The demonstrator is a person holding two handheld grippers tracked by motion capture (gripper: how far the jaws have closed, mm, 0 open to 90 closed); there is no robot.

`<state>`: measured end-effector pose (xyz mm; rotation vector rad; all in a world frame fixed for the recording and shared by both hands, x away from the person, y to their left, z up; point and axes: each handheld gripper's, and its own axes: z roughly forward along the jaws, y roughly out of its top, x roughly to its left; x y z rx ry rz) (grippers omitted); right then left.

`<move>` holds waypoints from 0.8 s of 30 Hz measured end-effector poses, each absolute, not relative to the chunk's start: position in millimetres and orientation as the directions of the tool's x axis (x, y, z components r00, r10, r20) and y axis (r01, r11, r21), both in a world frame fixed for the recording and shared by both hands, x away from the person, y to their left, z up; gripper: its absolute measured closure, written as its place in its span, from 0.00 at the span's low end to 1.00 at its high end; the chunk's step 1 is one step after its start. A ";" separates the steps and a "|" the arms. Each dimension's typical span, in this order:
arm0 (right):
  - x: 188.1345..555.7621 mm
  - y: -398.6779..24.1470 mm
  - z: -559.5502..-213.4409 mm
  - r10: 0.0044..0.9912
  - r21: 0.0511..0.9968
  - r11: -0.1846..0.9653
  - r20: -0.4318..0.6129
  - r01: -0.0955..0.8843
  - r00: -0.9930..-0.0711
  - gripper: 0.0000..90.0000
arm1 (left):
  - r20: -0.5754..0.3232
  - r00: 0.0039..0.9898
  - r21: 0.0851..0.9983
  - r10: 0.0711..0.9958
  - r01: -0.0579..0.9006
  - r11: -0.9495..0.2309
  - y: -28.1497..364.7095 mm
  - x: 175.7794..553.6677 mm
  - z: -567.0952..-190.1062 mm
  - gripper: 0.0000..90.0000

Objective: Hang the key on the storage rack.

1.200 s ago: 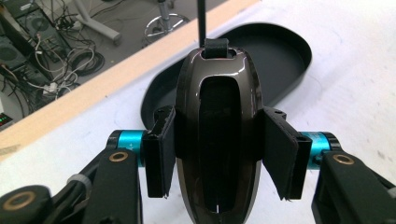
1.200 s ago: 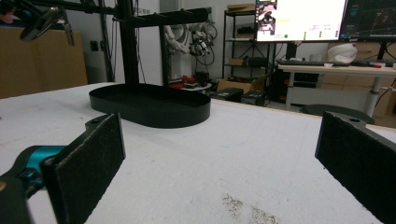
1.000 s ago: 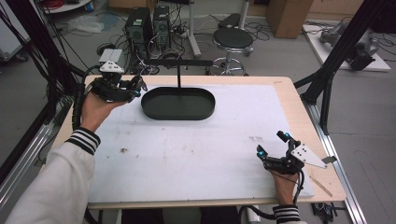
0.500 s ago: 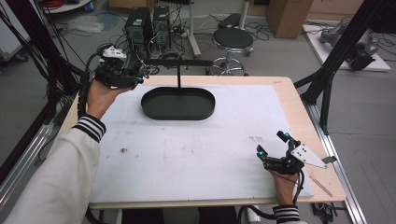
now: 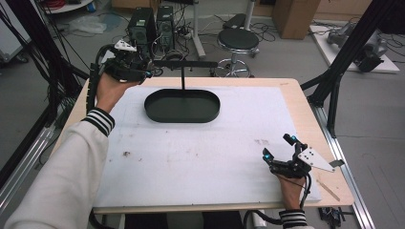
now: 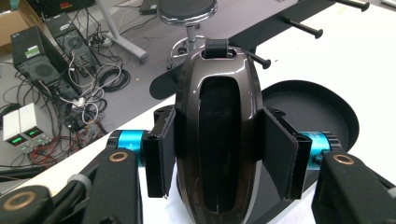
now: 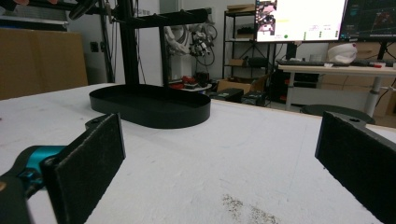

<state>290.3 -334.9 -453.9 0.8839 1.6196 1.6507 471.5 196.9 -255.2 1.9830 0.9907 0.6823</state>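
My left gripper (image 5: 143, 72) is raised over the table's far left corner, just left of the black stand's crossbar (image 5: 184, 63). It is shut on a glossy dark brown oval object (image 6: 217, 135) that has a black centre panel and a small black loop at its top. In the left gripper view its pads (image 6: 280, 158) press on both sides of the object. Below the crossbar sits the stand's black oval tray (image 5: 181, 119), holding nothing. My right gripper (image 5: 278, 146) rests open on the white mat at the near right, with nothing between its pads (image 7: 88, 163).
The crossbar carries short pegs (image 6: 306, 29). A small dark stain (image 5: 126, 153) marks the mat's near left. A thin wooden stick (image 5: 327, 188) lies by the right edge. Beyond the far edge stand a stool (image 5: 238, 38) and computer towers (image 5: 143, 21).
My left hand has lifted the brown oval object and carried it right and farther away, toward the crossbar's left end. The right gripper has stayed where it was.
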 end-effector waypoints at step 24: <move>290.9 -335.2 -454.0 0.829 1.000 -0.023 0.019 0.000 -0.559 0.01 | 0.096 0.504 0.861 0.858 0.391 -0.326 201.8 487.1 -263.1 0.54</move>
